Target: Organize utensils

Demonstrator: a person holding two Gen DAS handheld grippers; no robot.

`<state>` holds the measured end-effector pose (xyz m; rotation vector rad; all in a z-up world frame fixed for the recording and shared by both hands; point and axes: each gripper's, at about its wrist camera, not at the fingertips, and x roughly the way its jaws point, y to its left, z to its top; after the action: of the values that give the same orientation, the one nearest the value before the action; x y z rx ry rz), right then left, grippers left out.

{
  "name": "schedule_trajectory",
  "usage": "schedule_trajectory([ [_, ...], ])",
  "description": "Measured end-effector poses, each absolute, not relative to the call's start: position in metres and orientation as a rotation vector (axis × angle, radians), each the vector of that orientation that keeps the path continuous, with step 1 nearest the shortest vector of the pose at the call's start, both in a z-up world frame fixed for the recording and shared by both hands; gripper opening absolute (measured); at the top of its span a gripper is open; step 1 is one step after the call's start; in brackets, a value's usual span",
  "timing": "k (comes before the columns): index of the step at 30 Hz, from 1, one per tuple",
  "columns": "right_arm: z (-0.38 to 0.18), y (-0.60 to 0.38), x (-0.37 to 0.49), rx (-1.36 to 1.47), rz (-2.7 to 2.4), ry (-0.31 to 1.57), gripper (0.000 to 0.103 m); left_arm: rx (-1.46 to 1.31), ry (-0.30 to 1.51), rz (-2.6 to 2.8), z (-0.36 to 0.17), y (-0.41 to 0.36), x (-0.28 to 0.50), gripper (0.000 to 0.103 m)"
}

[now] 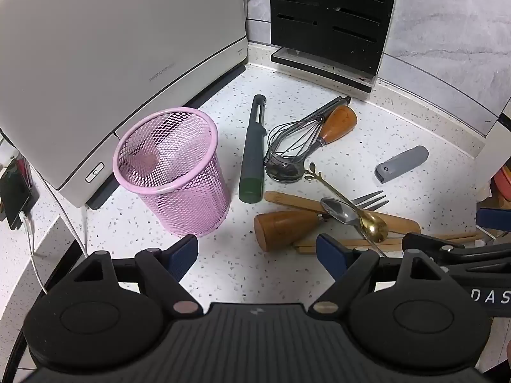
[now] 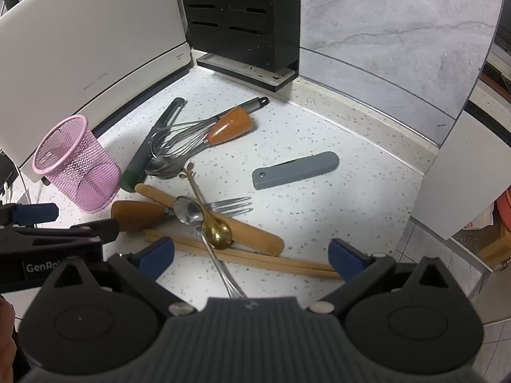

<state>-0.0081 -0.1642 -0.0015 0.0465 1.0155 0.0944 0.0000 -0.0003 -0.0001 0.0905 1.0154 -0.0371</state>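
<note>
Both claws are hovering wide apart and empty over the speckled white surface (image 2: 335, 134): the left claw (image 1: 255, 255) at the lower centre of its view, the right claw (image 2: 252, 255) likewise in its own.

Nearest, at lower centre of the right view, a silver spoon (image 2: 188, 212) and a gold spoon (image 2: 218, 231) are lying crossed over a pair of wooden chopsticks (image 2: 255, 260) and a wooden handle (image 2: 255, 233). The spoons are probably light, stiff and slippery; their thin necks are likely offering the best hold. The chopsticks are lying flat, so pinching them may be awkward. A fork (image 2: 231, 207) is resting just behind, its tines pointing right.

Further up, a wire whisk (image 2: 185, 140) is tangled over a ladle bowl; its springy wires are likely to snag neighbours, so its stem looks safer. A dark peeler (image 2: 150, 146) is lying beside it, and a grey folded knife (image 2: 295, 170) is sitting apart at the right.

The pink mesh cup (image 1: 172, 172) is standing upright at centre left of the left view, apparently empty.

Beyond, a white appliance (image 1: 111, 48) and a black knife block (image 1: 329, 16) are standing against a grey marbled wall.
</note>
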Motion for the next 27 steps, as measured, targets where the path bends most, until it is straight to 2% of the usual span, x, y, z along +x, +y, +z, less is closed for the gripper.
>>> schedule_trajectory([
  [27, -0.0012, -0.1644, -0.0087, 0.050, 0.093, 1.011, 0.100, 0.089, 1.009, -0.040, 0.0026, -0.0008, -0.0007, 0.096],
])
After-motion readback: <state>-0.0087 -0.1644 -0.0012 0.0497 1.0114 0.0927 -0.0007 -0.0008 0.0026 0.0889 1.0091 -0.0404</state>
